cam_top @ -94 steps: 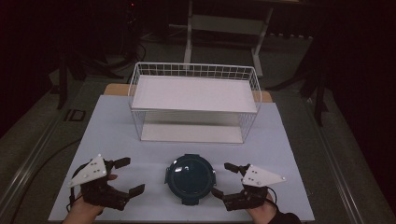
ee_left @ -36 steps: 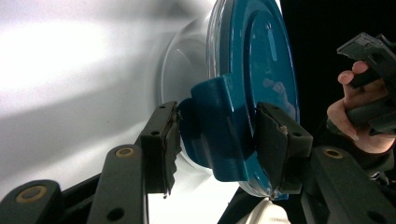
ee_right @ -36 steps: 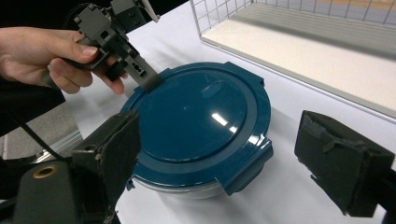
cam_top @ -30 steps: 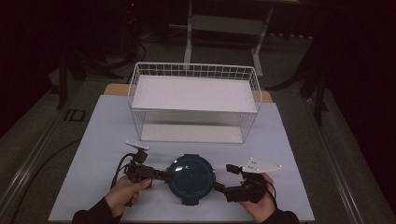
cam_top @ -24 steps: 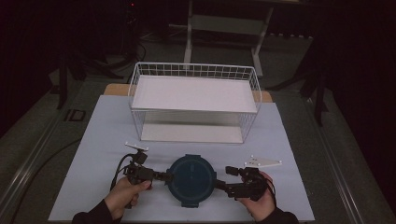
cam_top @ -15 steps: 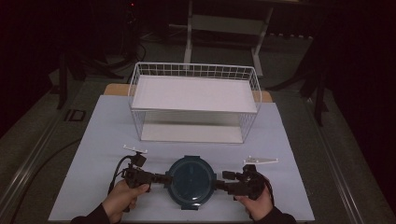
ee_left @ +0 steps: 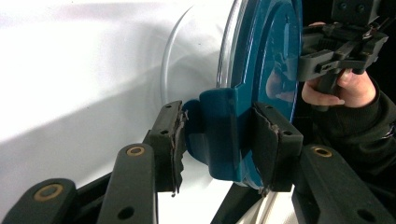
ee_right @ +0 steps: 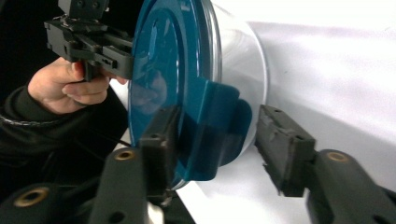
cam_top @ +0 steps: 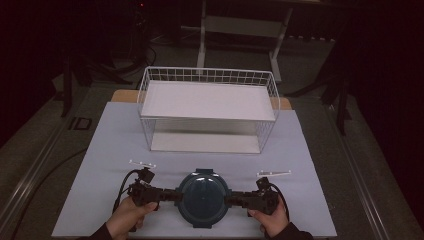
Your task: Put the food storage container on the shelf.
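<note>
A round clear container with a dark blue clip lid sits on the white table near its front edge. My left gripper reaches in from the left. In the left gripper view, the left gripper is shut on the lid's side tab, with both pads against it. My right gripper comes in from the right. In the right gripper view, the right gripper straddles the opposite tab, open: one pad lies against the lid and the other stands off with a gap.
A white wire basket with a shelf stands at the back of the table. Bare tabletop lies between it and the container. Cables trail from both grippers by the person's hands at the front edge.
Both grippers came in from the table's front corners to the container's two sides and turned level. Their jaws now sit around the lid's tabs. The container has hardly shifted.
</note>
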A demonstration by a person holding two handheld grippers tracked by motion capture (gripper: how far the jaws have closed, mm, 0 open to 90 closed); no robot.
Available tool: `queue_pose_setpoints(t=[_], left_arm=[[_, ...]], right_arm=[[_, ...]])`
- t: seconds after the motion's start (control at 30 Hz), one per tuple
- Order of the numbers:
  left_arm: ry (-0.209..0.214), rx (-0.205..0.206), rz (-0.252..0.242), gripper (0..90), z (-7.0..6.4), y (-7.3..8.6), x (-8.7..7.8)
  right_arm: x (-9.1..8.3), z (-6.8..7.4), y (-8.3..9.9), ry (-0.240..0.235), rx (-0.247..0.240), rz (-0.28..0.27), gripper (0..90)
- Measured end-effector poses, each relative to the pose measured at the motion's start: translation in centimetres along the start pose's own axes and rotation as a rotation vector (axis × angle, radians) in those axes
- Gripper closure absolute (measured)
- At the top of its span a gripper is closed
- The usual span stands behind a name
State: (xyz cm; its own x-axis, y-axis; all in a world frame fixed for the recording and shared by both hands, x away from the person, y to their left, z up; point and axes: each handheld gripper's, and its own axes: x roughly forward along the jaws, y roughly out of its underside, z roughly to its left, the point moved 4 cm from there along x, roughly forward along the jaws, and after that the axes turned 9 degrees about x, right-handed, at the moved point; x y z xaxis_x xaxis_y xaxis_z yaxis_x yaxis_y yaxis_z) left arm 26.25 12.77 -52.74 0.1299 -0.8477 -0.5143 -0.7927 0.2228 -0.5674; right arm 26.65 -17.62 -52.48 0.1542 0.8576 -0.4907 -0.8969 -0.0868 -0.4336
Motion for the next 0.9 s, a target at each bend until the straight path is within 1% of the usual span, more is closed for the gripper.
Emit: queue_pose_setpoints(t=[0.07,0.1,0.17,0.27,0.3,0.33,0.37,0.43,0.5,0.53,0.6,0.63,0.7,0.77,0.9], left_arm=[[-0.003,-0.002,-0.003,56.7,0.0,0.1,0.0],[-0.003,-0.002,-0.003,56.7,0.0,0.1,0.0],[-0.002,-0.009,-0.012,56.7,0.0,0.1,0.0],[-0.015,-0.024,-0.016,56.6,-0.2,0.1,0.0],[-0.015,-0.024,-0.016,56.5,-0.2,0.1,0.0],[-0.031,-0.015,-0.012,56.5,-0.4,0.2,0.0],[-0.037,-0.009,-0.008,56.2,-0.5,0.3,0.0],[-0.040,-0.010,-0.003,55.7,-0.5,0.3,0.0],[-0.041,-0.008,0.001,55.7,-0.5,0.3,-0.1],[-0.047,-0.010,0.000,55.7,-0.6,0.4,-0.1],[-0.055,-0.006,-0.001,55.7,-0.8,0.4,-0.1],[-0.058,-0.006,-0.003,55.7,-0.9,0.4,-0.1],[-0.059,-0.004,-0.002,55.8,-1.0,0.4,-0.1],[-0.066,-0.013,-0.013,55.7,-1.1,0.4,-0.1],[-0.074,-0.013,-0.016,55.7,-1.3,0.4,0.0]], right_arm=[[0.2,0.0,0.1,-0.019,0.014,0.010,54.0],[0.2,0.0,0.1,-0.019,0.014,0.010,54.0],[0.2,-0.1,0.1,-0.031,0.031,0.008,54.6],[0.2,-0.1,0.2,-0.028,0.052,0.002,54.6],[0.2,-0.1,0.2,-0.028,0.052,0.002,54.6],[0.2,-0.1,0.3,-0.026,0.049,-0.001,54.6],[0.2,0.1,0.3,-0.022,0.037,-0.003,54.8],[0.3,0.4,0.3,-0.016,0.021,-0.005,55.1],[0.3,0.5,0.3,-0.012,0.020,-0.006,55.2],[0.3,0.5,0.3,-0.014,0.025,-0.009,55.5],[0.3,0.4,0.3,-0.030,0.060,-0.014,56.4],[0.3,0.3,0.3,-0.033,0.070,-0.017,56.5],[0.3,0.3,0.3,-0.037,0.073,-0.016,56.7],[0.2,0.2,0.4,-0.044,0.099,-0.022,57.0],[0.2,0.2,0.4,-0.046,0.107,-0.024,57.0]])
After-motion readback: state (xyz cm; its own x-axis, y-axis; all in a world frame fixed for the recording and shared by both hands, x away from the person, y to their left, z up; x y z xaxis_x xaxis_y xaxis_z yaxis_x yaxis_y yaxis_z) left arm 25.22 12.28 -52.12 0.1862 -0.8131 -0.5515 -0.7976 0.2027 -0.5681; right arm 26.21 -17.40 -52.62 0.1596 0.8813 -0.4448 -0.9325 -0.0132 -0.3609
